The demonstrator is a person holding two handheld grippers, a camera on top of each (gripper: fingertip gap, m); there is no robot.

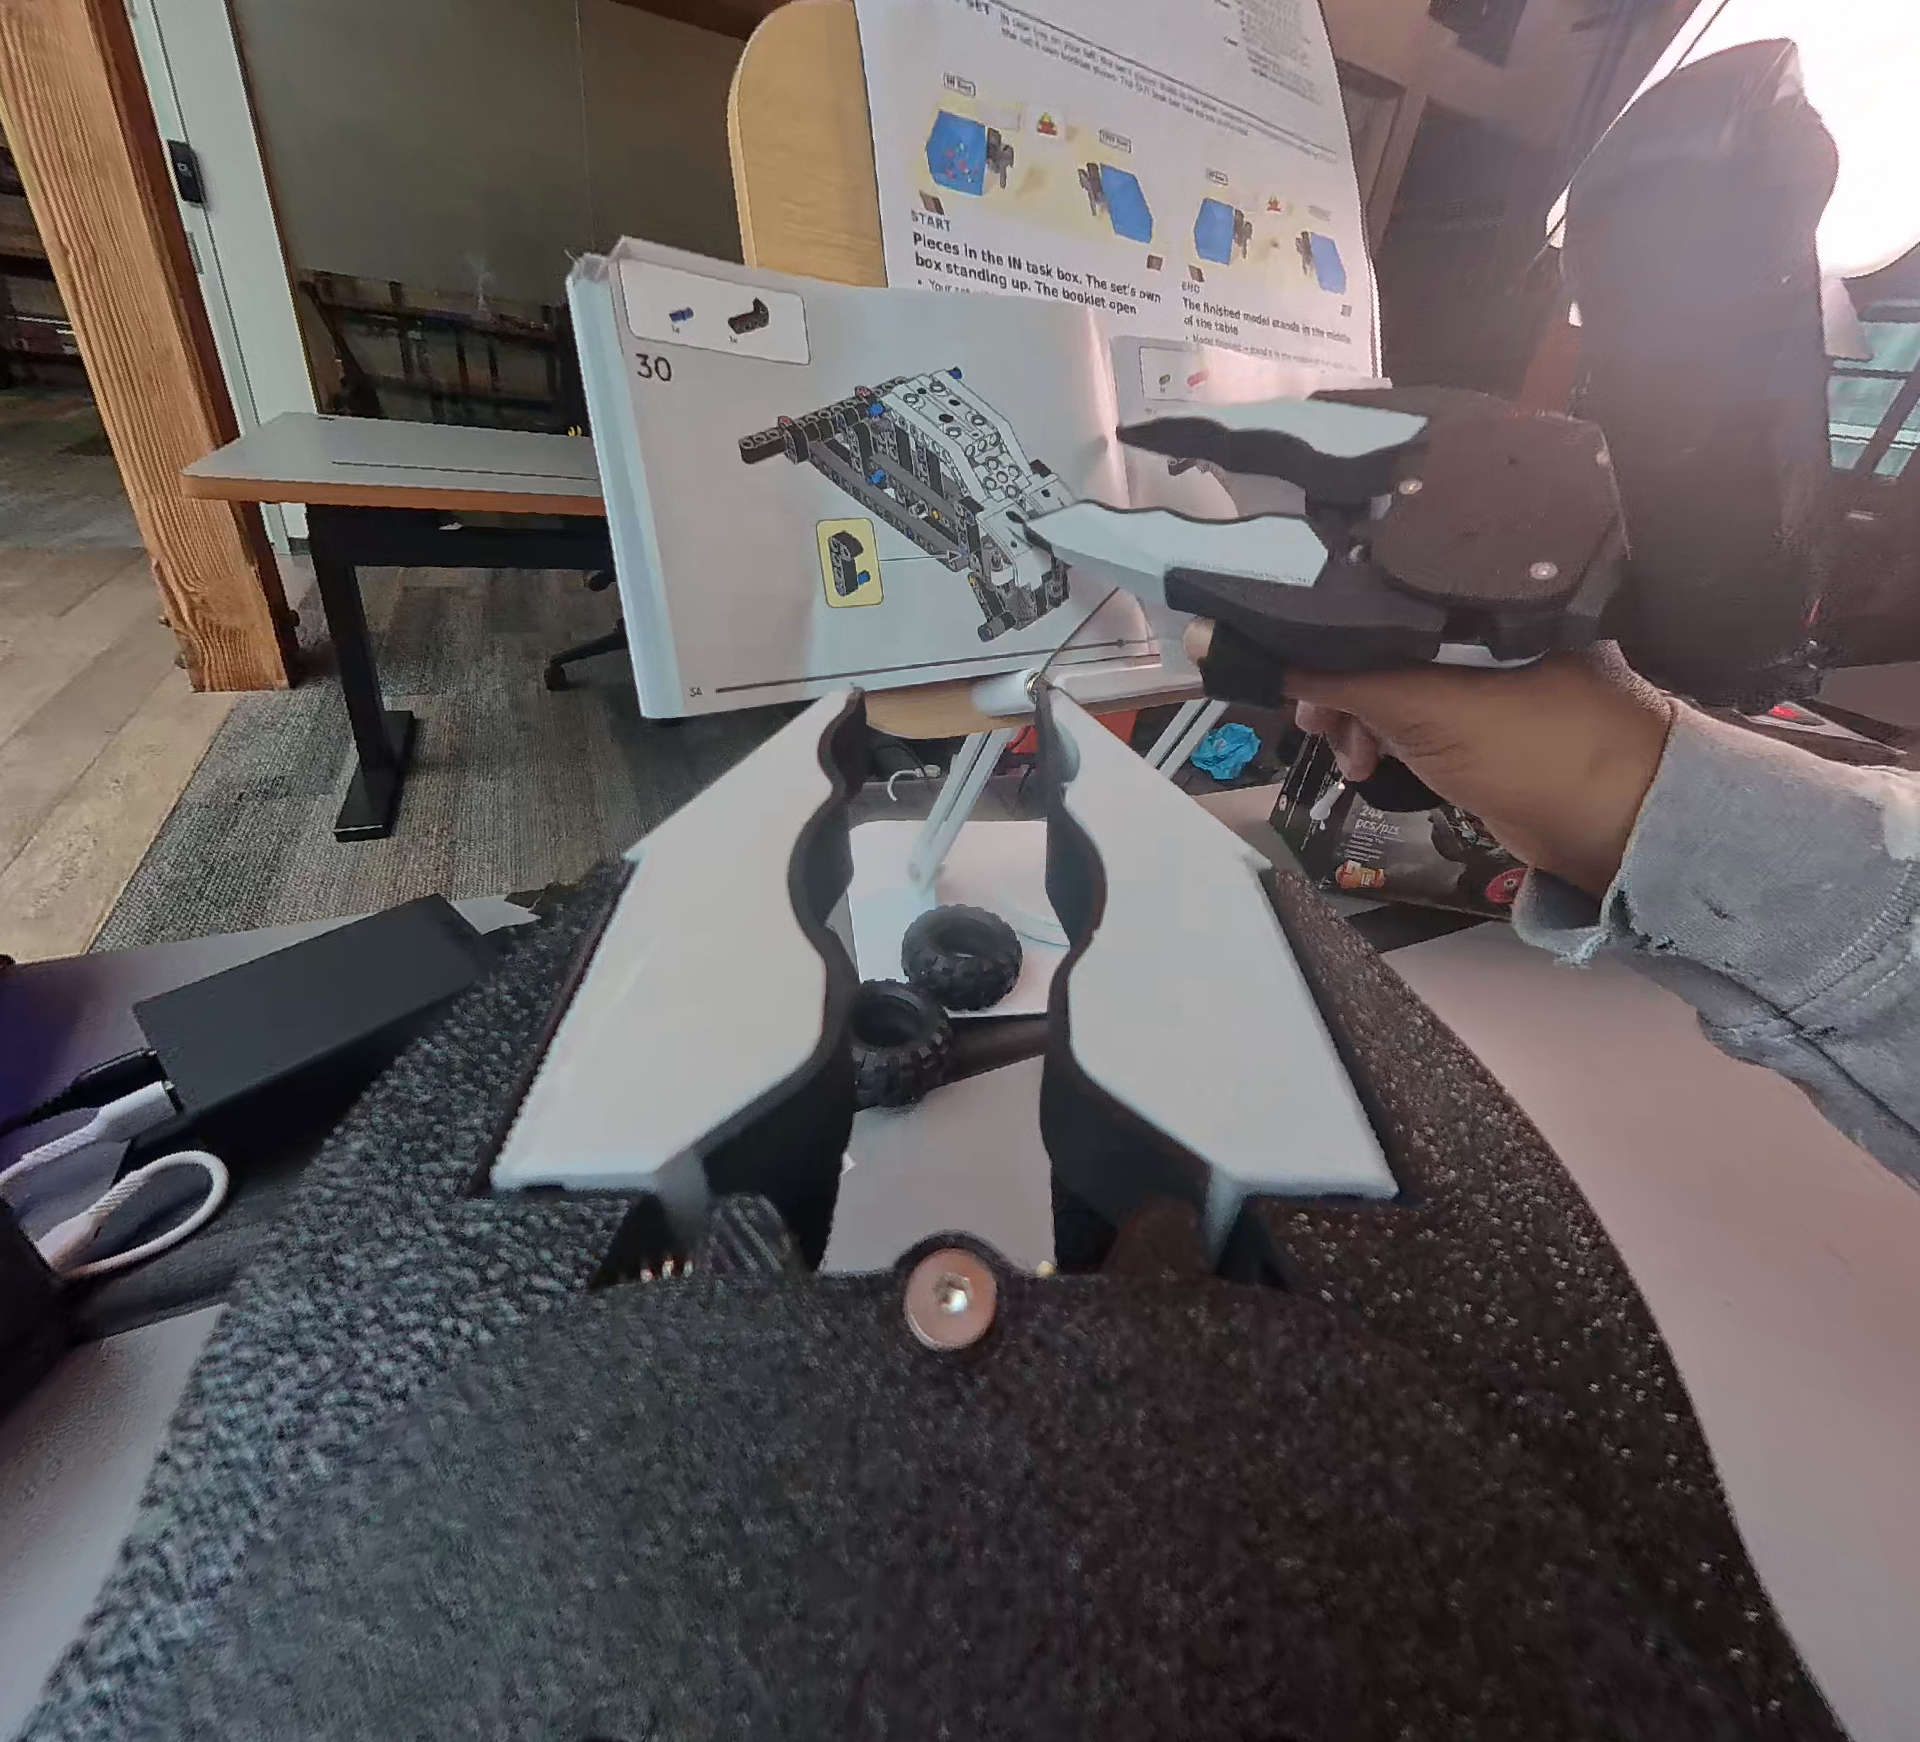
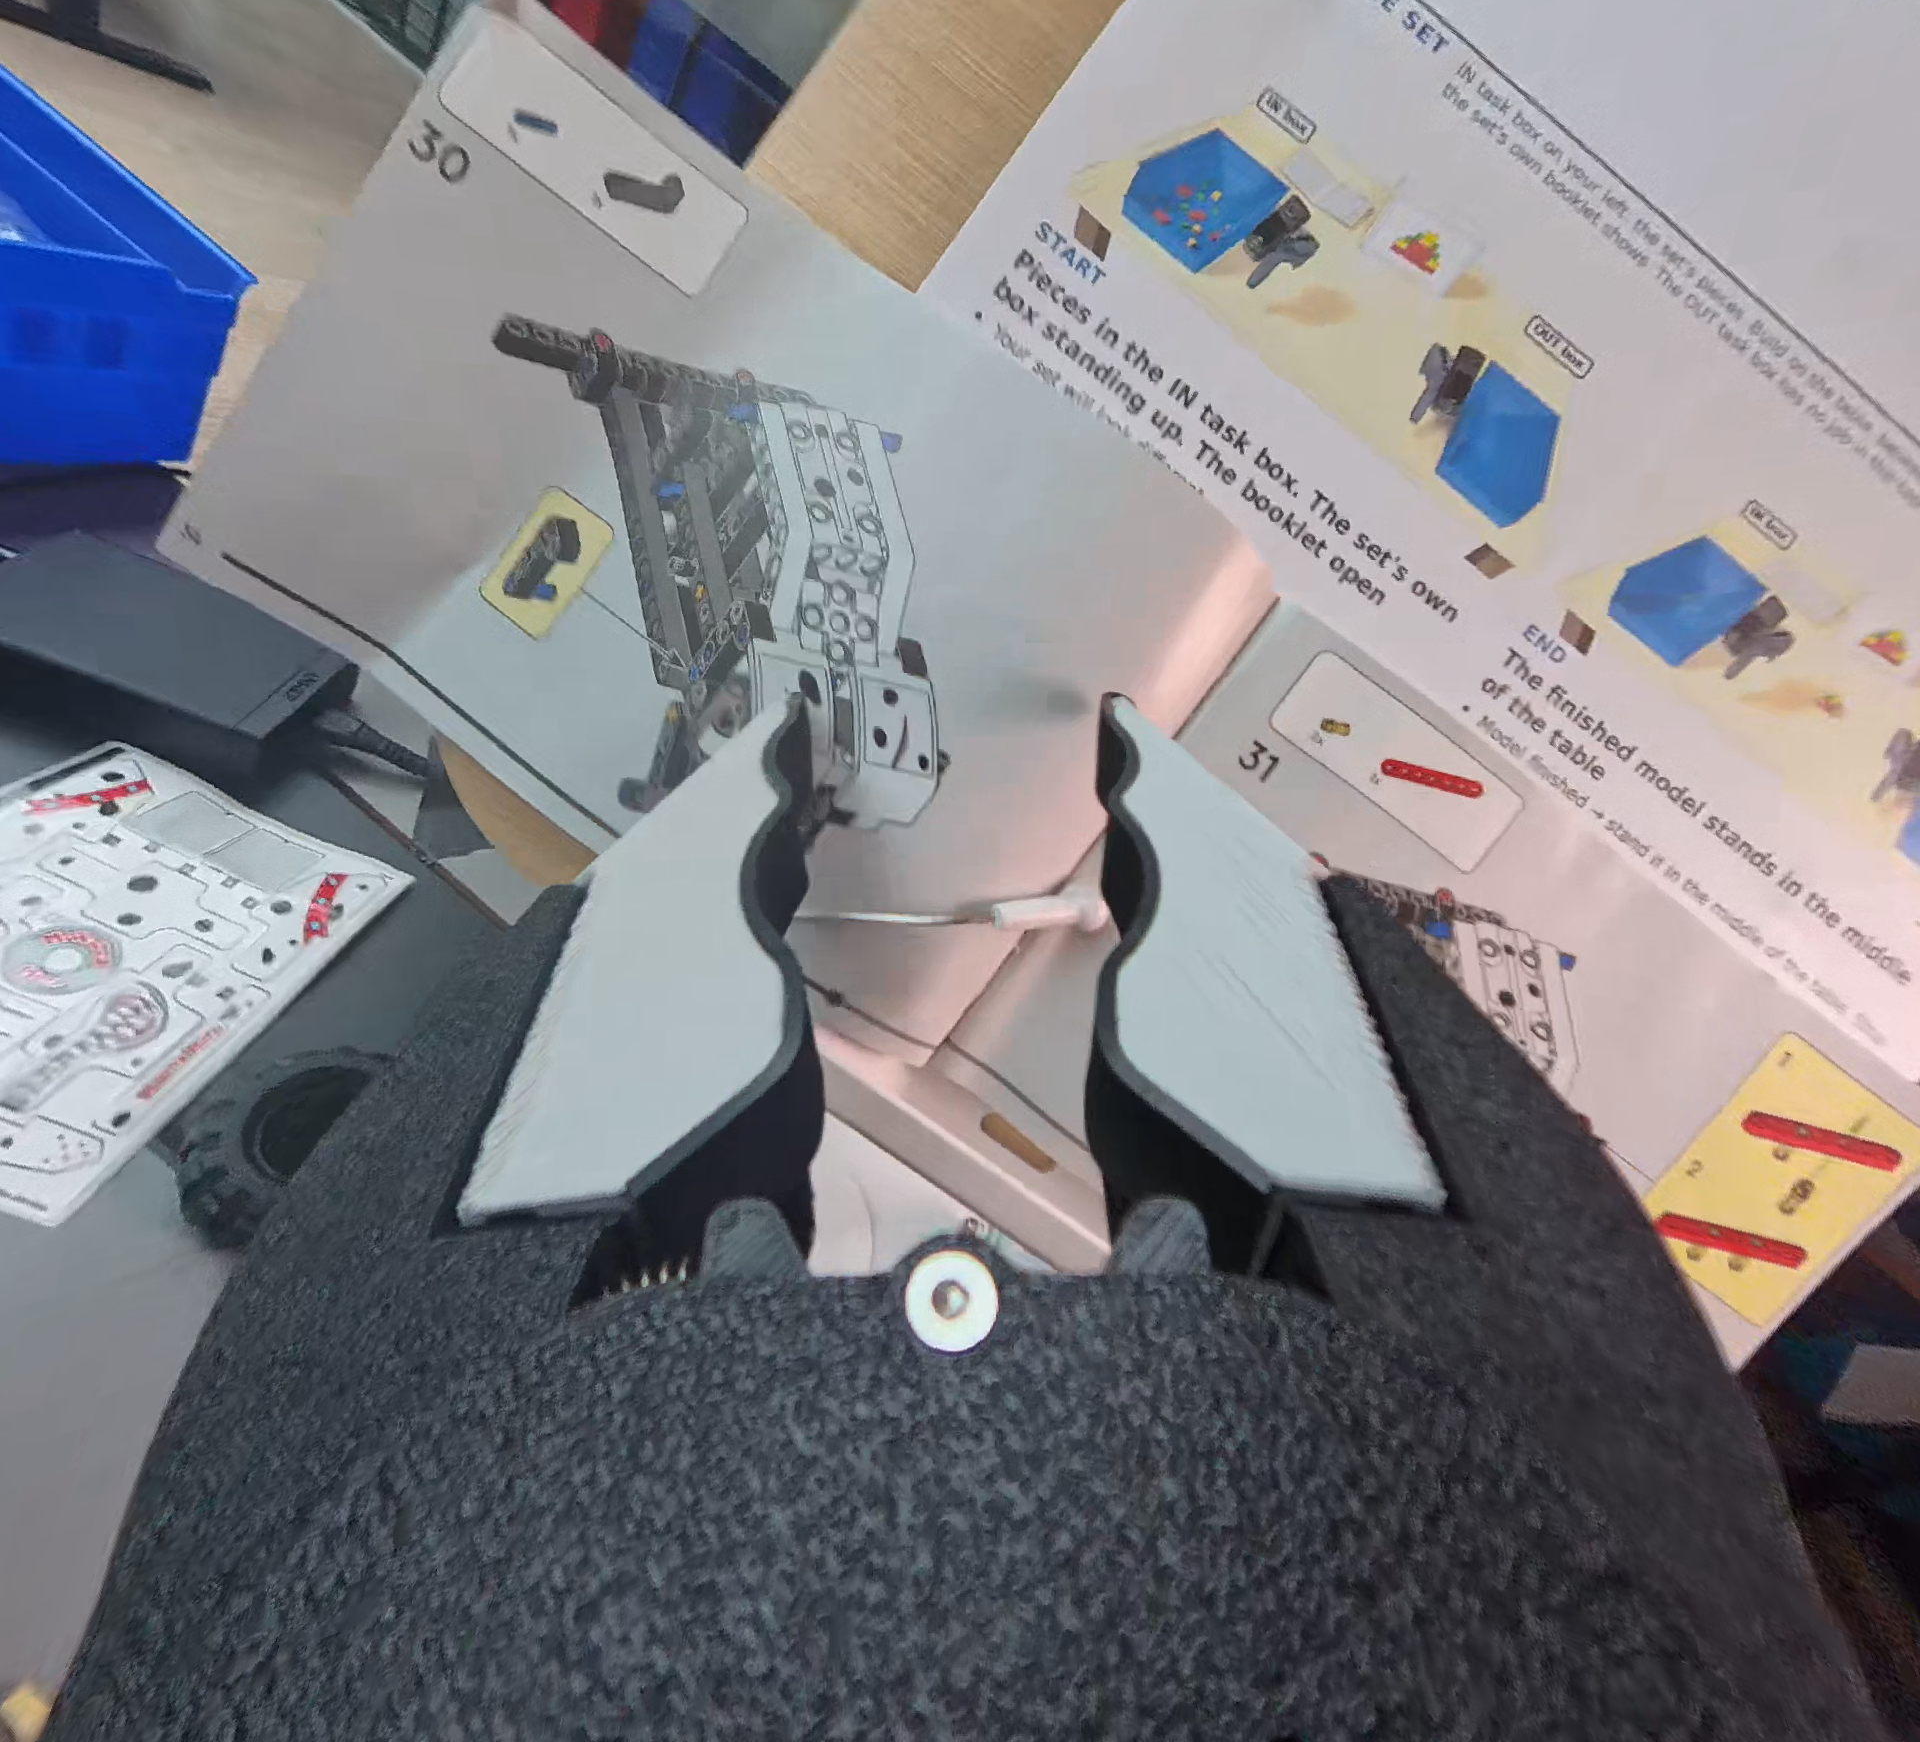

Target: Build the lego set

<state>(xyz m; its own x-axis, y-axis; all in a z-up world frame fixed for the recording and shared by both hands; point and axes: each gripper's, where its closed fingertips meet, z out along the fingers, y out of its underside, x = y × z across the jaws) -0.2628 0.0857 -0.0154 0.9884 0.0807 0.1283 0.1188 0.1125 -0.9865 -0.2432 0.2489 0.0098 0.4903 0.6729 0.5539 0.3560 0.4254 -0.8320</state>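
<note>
The open booklet (image 1: 862, 487) stands on its stand, and behind it hangs a big instruction sheet (image 1: 1091, 82). My right tongs (image 1: 1081, 487) gape wide, empty, against its page. My left tongs (image 1: 940, 736) hang wide below it, above two black tyres (image 1: 961, 954).

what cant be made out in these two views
- Left wrist view: the nearer black rubber tyre is partly hidden behind the left gripper's left finger.
- Left wrist view: the black cardboard set box is half covered by the person's hand holding the right gripper.
- Right wrist view: the open white instruction booklet is motion-blurred, its right page cut off by the gripper body.
- Neither view shows any partly built model.
</note>
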